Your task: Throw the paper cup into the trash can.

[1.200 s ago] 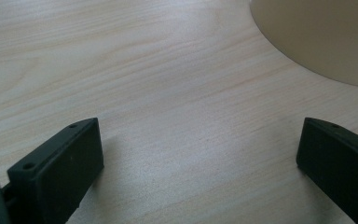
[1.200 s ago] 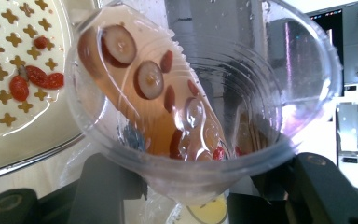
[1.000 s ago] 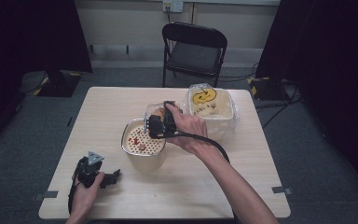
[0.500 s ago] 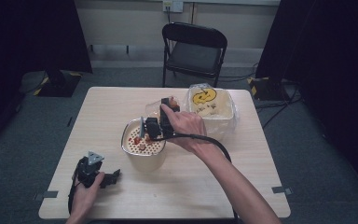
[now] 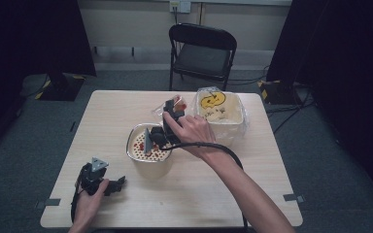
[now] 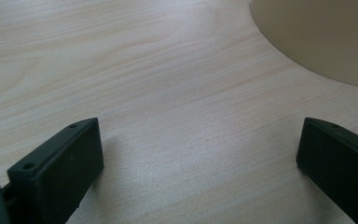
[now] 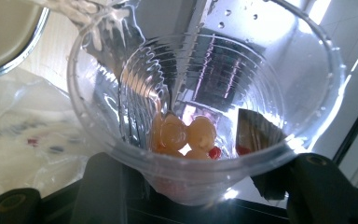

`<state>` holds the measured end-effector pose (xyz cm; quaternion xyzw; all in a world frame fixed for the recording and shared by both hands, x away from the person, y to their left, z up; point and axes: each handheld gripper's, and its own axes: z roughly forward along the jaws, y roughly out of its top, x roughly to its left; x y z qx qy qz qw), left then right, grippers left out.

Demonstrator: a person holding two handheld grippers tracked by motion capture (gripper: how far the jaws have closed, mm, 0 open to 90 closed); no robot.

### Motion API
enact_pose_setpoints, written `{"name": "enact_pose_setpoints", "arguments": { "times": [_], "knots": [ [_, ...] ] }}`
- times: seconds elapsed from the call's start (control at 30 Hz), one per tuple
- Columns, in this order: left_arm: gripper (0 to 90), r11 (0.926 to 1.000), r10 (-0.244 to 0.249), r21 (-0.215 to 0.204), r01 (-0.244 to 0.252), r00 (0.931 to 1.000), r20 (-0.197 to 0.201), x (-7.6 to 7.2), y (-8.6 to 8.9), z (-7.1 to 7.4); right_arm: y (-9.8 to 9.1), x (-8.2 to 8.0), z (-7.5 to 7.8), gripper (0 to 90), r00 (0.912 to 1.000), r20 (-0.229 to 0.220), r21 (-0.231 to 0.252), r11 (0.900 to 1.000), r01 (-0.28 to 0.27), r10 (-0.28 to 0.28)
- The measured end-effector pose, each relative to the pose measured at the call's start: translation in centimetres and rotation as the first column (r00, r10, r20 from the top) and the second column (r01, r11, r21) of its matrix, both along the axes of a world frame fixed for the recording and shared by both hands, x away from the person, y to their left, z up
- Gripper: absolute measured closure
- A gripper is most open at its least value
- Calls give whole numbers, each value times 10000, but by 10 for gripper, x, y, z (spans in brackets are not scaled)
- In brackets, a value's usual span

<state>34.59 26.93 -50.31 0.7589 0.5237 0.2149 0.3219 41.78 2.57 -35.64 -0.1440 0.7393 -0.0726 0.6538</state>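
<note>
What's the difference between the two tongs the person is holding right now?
The right tongs are lifted over the table, clamped on a clear plastic cup with a few pale and red pieces inside; the left tongs rest low near the table's front edge, holding nothing. The right tongs' jaws press the cup's sides, while the left tongs' jaws stand wide apart over bare wood. Both have black jaws.

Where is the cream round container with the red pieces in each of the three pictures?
High view: the cream container at table centre.
Left gripper view: its wall at top right.
Right gripper view: its rim at top left, beyond the clear cup.
Shared landmark: the wooden table.
</note>
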Motion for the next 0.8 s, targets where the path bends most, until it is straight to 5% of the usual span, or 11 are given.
{"name": "enact_pose_setpoints", "arguments": {
  "times": [0.3,0.63,0.8],
  "knots": [
    [0,10000,-3,4,3,10000,9,0,0,0,1,-7,-11,490,9852,1656,-1765,9842,-148,445],
    [0,10000,-4,3,4,10000,9,0,0,0,6,-12,-17,495,9597,2577,-3111,9500,-276,1122],
    [0,10000,0,3,0,10000,11,0,0,0,4,-11,-20,494,9539,2714,-3512,9360,-257,1280]
  ]
}}
